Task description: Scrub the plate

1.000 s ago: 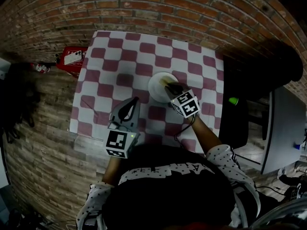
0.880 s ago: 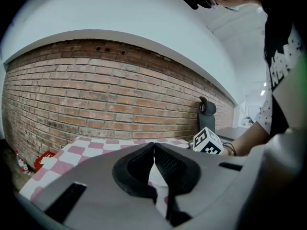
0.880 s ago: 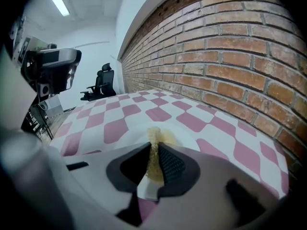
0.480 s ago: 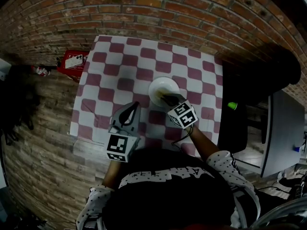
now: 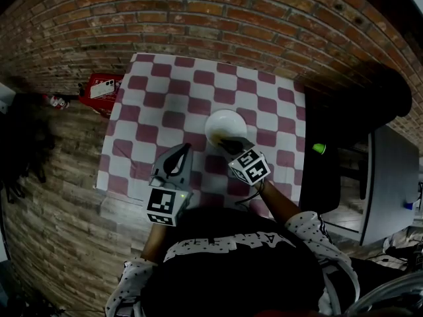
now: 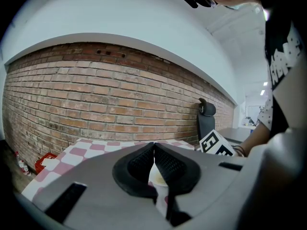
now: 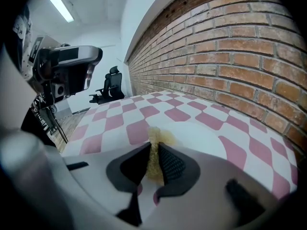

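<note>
Because the plate [image 5: 225,124] sits right of centre on the checked tablecloth [image 5: 158,98], we hold the right gripper [image 5: 231,145] at its near edge. Its jaws pinch a yellow sponge [image 7: 153,147], whose free end juts toward the white surface so that the sponge, not the jaws, does the rubbing. We hold the left gripper [image 5: 180,152] just left of the plate and nearer to us, jaws pressed together on nothing. We judge it is parked clear of the scrubbing yet close enough to steady the plate.
</note>
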`<state>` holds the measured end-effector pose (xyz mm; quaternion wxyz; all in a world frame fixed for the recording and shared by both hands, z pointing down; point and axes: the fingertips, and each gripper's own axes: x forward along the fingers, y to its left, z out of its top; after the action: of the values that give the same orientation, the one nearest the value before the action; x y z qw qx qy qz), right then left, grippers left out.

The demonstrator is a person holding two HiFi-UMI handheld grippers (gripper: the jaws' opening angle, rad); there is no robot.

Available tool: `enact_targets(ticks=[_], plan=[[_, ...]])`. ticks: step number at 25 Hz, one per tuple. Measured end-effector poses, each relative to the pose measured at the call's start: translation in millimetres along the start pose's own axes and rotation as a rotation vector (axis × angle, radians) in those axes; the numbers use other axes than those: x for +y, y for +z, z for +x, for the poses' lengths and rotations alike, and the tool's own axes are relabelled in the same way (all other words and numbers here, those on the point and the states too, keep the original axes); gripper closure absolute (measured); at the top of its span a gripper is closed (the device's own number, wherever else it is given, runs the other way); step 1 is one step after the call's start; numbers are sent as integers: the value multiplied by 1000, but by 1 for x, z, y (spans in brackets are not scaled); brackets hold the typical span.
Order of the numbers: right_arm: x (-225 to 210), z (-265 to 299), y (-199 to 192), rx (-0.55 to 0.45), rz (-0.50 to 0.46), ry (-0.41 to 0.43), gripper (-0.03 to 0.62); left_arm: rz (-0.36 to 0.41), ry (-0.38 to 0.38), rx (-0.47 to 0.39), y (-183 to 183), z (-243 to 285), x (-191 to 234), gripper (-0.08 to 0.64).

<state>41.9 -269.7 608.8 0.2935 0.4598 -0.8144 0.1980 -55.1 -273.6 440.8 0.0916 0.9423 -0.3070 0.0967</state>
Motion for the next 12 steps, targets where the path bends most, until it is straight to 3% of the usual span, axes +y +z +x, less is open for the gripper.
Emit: enact_targets(ticks=[12], plan=[[28,-5,-1,-12,-8,55,538,2,5,-4,0,-6,-2,548]])
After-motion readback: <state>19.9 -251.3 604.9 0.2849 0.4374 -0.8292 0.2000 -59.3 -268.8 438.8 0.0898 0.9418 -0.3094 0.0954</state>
